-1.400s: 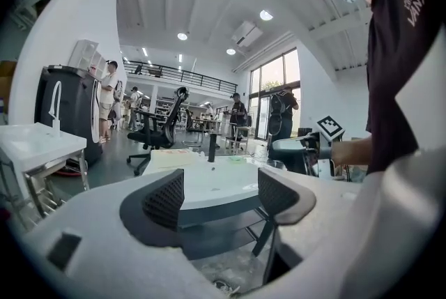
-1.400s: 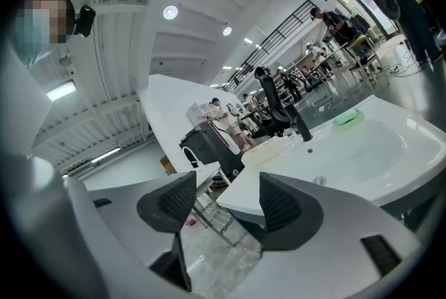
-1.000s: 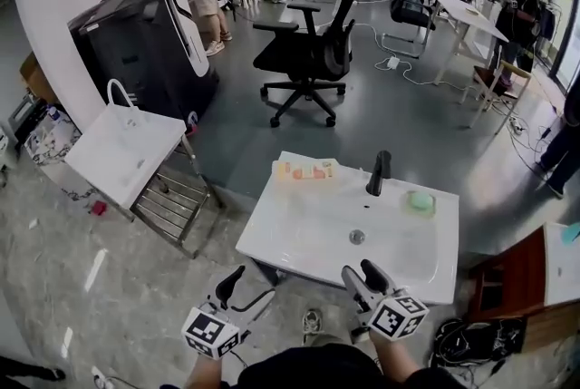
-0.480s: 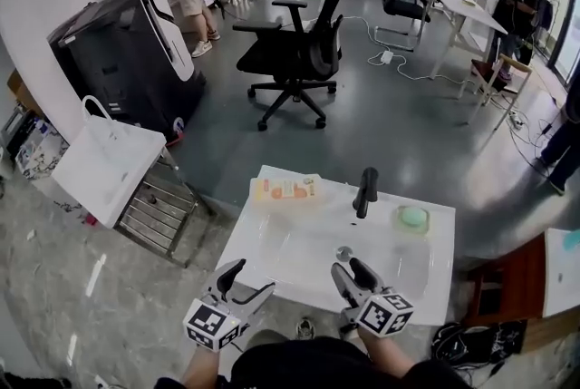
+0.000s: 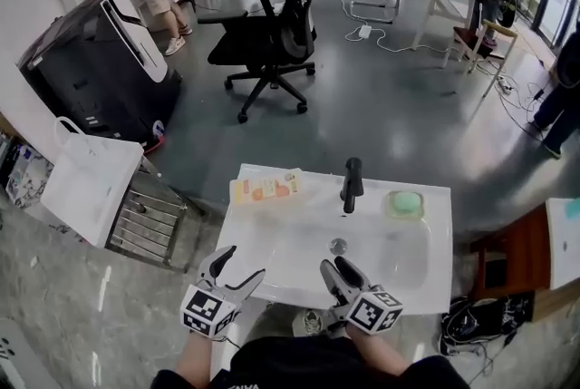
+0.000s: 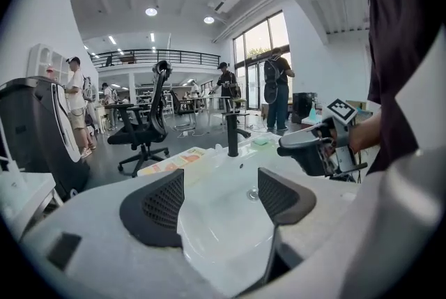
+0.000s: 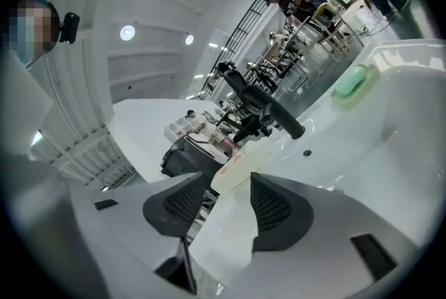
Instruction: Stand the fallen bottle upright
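The fallen bottle (image 5: 265,188), clear with an orange and yellow label, lies on its side on the back left ledge of the white sink (image 5: 435,287). It also shows in the left gripper view as the bottle (image 6: 174,160) and in the right gripper view as the bottle (image 7: 240,162). My left gripper (image 5: 237,265) (image 6: 219,200) hovers open at the sink's front left corner. Open and empty, my right gripper (image 5: 335,267) (image 7: 230,207) is over the front rim near the drain (image 5: 338,245); its jaws have just been closing with nothing between them. Both are well short of the bottle.
A black faucet (image 5: 352,183) stands at the sink's back middle, with a green soap bar (image 5: 404,202) to its right. A metal rack (image 5: 145,219) and a white panel (image 5: 86,183) stand left of the sink; a wooden stool (image 5: 517,260) stands right. An office chair (image 5: 263,38) is behind.
Both grippers have moved forward to the sink's front rim, and the sink now sits closer in the head view. The right gripper's jaws have narrowed.
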The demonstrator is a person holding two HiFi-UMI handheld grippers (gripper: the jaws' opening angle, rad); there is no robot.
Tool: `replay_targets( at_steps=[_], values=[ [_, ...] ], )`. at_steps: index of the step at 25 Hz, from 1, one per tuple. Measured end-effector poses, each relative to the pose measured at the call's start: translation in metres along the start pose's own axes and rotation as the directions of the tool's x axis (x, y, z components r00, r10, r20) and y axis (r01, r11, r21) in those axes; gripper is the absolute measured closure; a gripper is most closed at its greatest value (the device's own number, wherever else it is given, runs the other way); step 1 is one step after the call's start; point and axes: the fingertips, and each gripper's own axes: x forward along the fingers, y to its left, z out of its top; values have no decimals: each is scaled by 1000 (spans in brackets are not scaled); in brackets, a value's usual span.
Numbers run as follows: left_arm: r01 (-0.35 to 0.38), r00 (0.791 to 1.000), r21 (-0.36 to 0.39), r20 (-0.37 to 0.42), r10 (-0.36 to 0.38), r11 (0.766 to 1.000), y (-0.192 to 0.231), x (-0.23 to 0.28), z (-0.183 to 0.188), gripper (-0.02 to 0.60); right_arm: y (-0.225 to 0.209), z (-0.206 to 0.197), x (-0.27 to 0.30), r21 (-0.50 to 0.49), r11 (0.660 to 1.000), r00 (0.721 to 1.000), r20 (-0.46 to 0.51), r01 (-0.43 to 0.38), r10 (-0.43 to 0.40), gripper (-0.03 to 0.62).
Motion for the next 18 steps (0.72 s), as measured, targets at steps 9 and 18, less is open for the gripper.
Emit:
replay_targets(
  at_steps=[9,18],
  values=[
    [87,994,81,-78,-80,993,60,37,-8,253,-15,2,48,165,984,987,128,74,-96,413],
    [189,975,156,-147,-166,970,117,72,-19,253,-29,6,123,244,956,959,189,164,-213,414]
  ],
)
